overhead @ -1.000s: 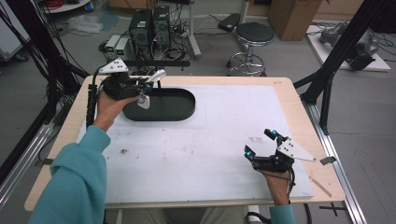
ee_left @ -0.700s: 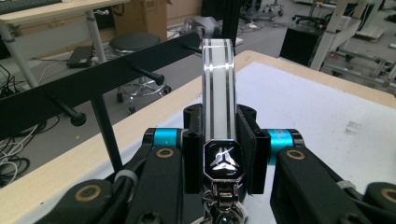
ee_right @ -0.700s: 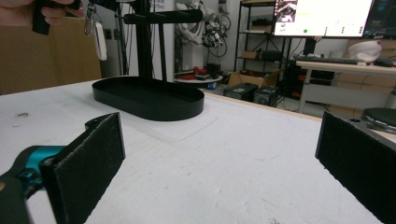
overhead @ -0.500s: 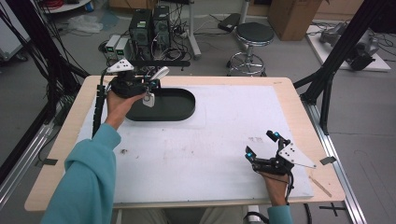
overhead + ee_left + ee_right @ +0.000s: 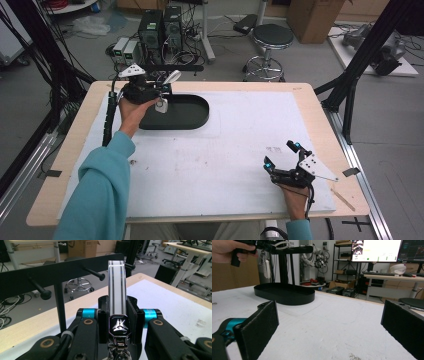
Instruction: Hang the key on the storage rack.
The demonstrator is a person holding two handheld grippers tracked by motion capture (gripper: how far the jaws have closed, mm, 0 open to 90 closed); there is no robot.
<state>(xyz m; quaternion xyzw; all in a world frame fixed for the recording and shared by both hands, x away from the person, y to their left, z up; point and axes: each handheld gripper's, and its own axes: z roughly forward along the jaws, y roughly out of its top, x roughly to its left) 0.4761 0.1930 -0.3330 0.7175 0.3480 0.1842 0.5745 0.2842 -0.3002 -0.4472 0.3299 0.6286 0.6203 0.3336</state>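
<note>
Table [image 5: 240,150]: keychain strap [image 5: 117,287] clamped upright (left gripper [image 5: 117,312])

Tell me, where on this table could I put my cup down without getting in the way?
The wide white mat is bare between the black tray and the right gripper, and along its far right side. It is crowded at the far left corner, where the left gripper holds a keychain over the tray beside the peg rack.
</note>
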